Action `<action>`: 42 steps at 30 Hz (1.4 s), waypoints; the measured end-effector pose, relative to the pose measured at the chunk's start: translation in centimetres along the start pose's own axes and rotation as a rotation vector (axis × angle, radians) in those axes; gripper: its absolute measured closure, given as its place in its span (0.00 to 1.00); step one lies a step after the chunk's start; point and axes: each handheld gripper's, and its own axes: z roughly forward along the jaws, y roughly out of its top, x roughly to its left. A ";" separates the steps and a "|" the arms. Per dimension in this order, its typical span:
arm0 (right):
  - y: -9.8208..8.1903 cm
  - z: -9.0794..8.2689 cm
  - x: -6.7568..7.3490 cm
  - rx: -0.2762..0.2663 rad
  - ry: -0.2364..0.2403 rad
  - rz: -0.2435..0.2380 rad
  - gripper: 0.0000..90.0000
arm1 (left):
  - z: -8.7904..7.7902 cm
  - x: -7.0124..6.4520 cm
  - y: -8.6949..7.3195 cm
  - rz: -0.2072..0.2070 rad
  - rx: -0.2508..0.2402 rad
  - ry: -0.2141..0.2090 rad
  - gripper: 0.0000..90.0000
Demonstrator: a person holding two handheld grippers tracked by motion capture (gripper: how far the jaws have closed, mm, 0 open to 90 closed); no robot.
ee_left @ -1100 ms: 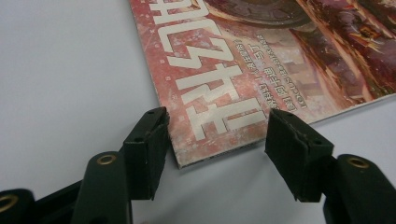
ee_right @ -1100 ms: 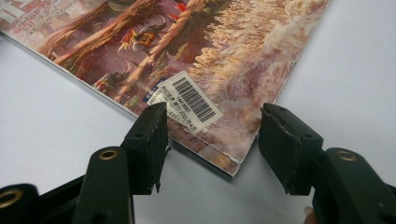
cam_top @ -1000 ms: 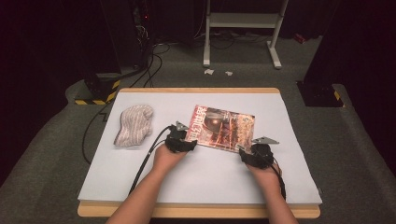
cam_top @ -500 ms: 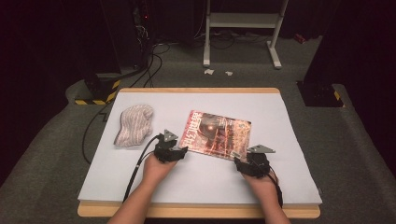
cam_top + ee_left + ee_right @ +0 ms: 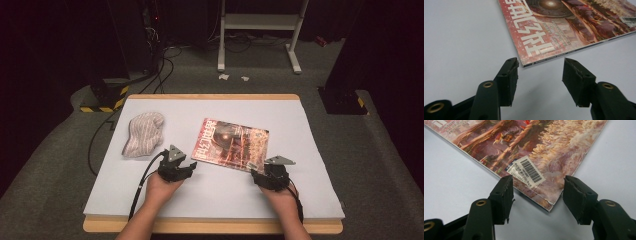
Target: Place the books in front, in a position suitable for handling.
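A magazine (image 5: 232, 145) with a red illustrated cover lies flat on the white table top (image 5: 300, 195). My left gripper (image 5: 184, 166) is open just short of its near left corner. In the left gripper view the jaws (image 5: 540, 70) have just been closing, with nothing between them and the magazine's (image 5: 564, 27) corner just ahead of the gap. My right gripper (image 5: 258, 172) is open at the near right corner. In the right gripper view that corner of the magazine (image 5: 524, 145), with its barcode label (image 5: 526, 171), reaches into the gap (image 5: 537, 190), untouched by either pad.
A striped knitted cloth (image 5: 142, 132) lies bunched on the table to the left of the magazine. The table has a wooden rim (image 5: 210, 226). Cables (image 5: 100, 135) trail over the dark carpet at the left, and a white stand (image 5: 260, 30) is behind.
Both hands have drawn back toward the near edge, the left one farther and leftward. The magazine's near edge has come down and the magazine lies flat.
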 end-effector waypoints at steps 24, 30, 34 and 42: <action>-0.8 -0.5 2.9 -0.006 0.041 -0.051 0.47 | 0.1 0.2 -1.2 -0.012 0.025 -0.010 0.46; -0.8 -0.5 3.6 -0.004 0.058 -0.064 0.47 | 0.0 0.2 -1.2 -0.015 0.024 -0.016 0.45; -0.8 -0.5 4.4 -0.003 0.076 -0.078 0.47 | 0.2 0.2 -1.3 -0.020 0.028 -0.021 0.45; -0.2 0.1 7.3 -0.011 0.129 -0.138 0.49 | 0.2 0.2 -1.3 -0.023 0.027 -0.022 0.45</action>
